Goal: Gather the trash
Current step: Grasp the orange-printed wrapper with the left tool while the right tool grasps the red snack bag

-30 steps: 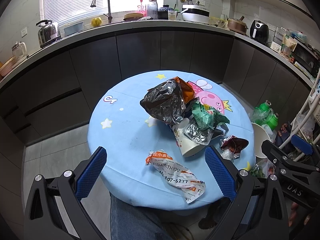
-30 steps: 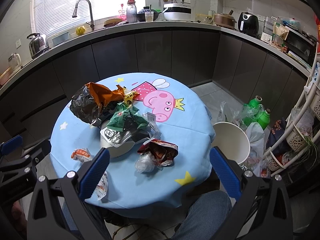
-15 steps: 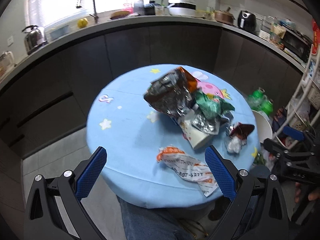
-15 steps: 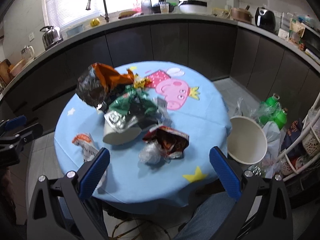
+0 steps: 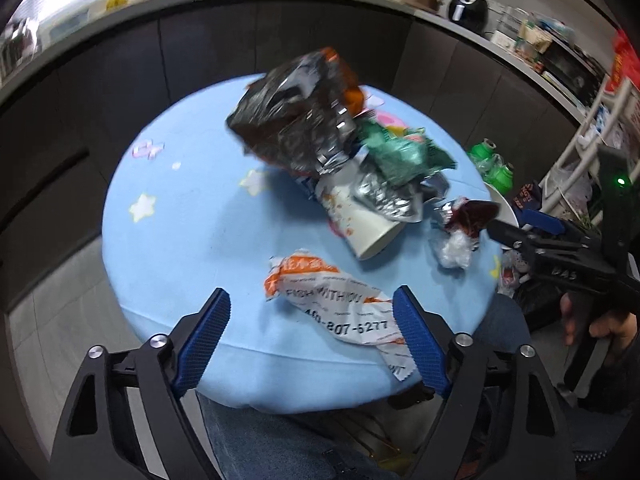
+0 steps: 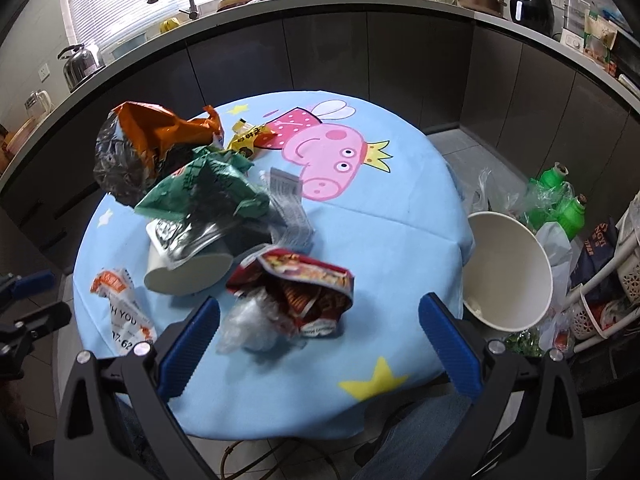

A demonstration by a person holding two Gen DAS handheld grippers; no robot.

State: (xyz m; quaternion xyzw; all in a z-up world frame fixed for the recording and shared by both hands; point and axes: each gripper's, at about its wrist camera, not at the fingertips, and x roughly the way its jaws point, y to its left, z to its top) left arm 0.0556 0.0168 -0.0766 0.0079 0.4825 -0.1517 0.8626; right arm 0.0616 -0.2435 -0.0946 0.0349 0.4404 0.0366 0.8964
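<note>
two grippers hang over our round desk [image 6: 400, 240] in its blue cartoon cloth, and neither holds anything yet. our left gripper [image 5: 312, 332] points down at the white and orange wrapper [image 5: 340, 312] lying flat near the desk's near edge; its jaws have just been closing a little, but they stand released on either side of the wrapper, pads clear of it. our right gripper [image 6: 320, 344] has its jaws spread wide in front of the red snack bag [image 6: 304, 292] and the crumpled clear plastic [image 6: 252, 324] beside it, touching neither.

the rest of the trash sits heaped toward the middle: a tipped paper cup [image 6: 188, 272] with its foil lid peeled back, a green wrapper [image 6: 208, 192] on top of it, a large silver and orange bag [image 5: 292, 120] behind, a small yellow packet [image 6: 248, 140] further back. we judge the heap is left for later because the loose pieces at the edge are easiest to reach.

a white bucket [image 6: 508, 272] stands off the desk on our right, mouth tilted toward us, likely where the trash goes. each hand takes the piece nearest it, so we can grab two at once.
</note>
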